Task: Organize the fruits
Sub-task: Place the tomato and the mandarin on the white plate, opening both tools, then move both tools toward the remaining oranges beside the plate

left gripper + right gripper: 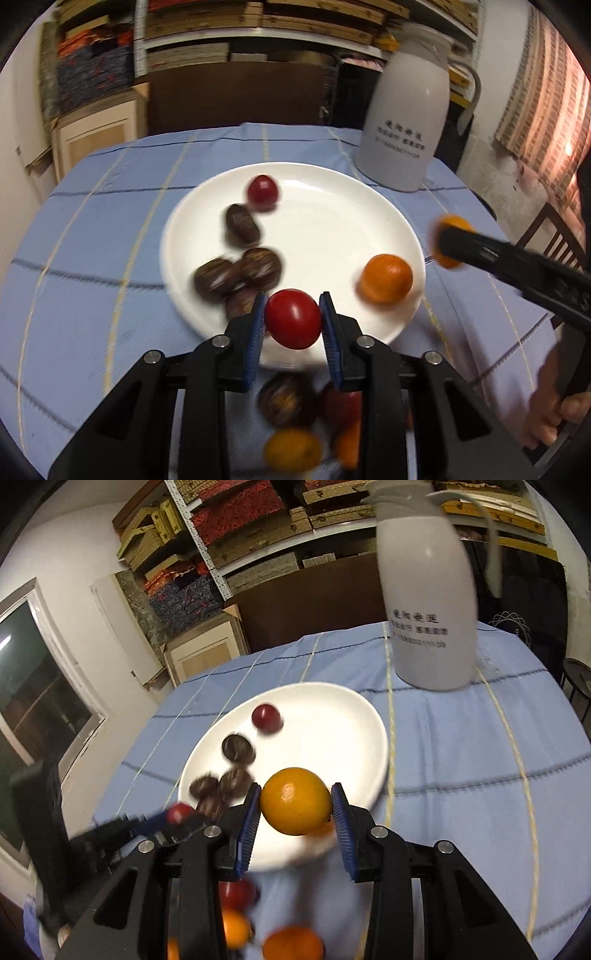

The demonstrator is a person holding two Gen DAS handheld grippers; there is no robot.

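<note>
A white plate [332,206] on the blue cloth holds a small red fruit [262,190], several brown fruits [242,225] and an orange fruit [386,278]. My left gripper [292,318] is shut on a red fruit [293,319] above the plate's near rim. My right gripper [295,805] is shut on an orange fruit [295,801] over the plate [332,716]; it also shows in the left wrist view [448,240] beside the plate's right edge. Loose fruits lie below the fingers: brown [286,400], yellow [293,448], red [236,891], orange [293,943].
A tall white jug [402,118] with printed text stands behind the plate at the right, also in the right wrist view [424,602]. Shelves with boxes [258,535] and a wooden cabinet [99,133] stand beyond the table.
</note>
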